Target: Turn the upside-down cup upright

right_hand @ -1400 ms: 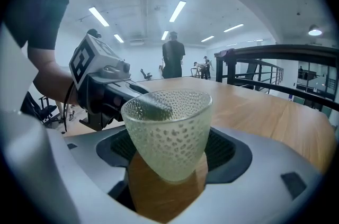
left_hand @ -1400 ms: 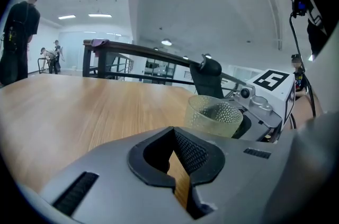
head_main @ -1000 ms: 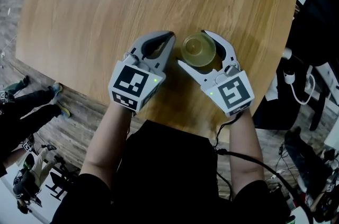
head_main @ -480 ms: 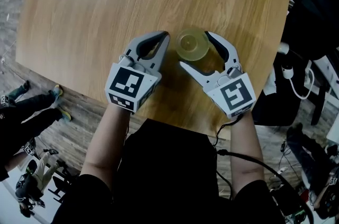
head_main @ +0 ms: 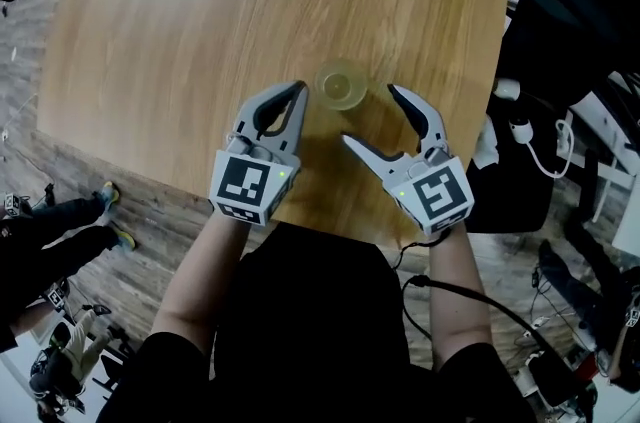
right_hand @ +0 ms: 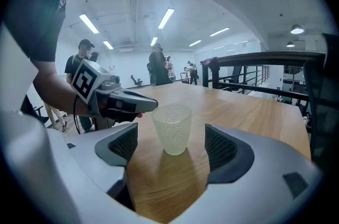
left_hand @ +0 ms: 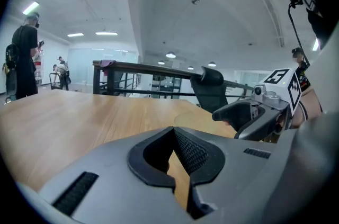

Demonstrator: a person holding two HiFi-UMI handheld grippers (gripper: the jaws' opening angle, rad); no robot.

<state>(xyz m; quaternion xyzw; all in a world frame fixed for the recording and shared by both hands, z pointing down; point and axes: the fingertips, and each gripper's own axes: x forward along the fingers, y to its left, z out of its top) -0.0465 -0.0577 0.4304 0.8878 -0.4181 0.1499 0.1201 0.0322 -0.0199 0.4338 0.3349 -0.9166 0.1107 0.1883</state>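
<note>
The translucent, pale-yellow dimpled plastic cup (right_hand: 171, 127) stands mouth-up, its long axis vertical, on the light wooden table (head_main: 200, 31), so the turning looks done. It sits just ahead of the right gripper (head_main: 372, 117), whose 2 jaws gape wide, touching nothing; the left gripper (head_main: 296, 92), just beside the cup, is closed on nothing

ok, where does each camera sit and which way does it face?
Head view: on the person's head, steeply down at the table; shows both forearms, left gripper, right gripper, cup.
Left gripper view: on left gripper, along its shut jaws across the table; right gripper at right.
Right gripper view: on right gripper, along its open jaws at the upright cup; left gripper at left.
Shared: head and right gripper views both show the cup.
</note>
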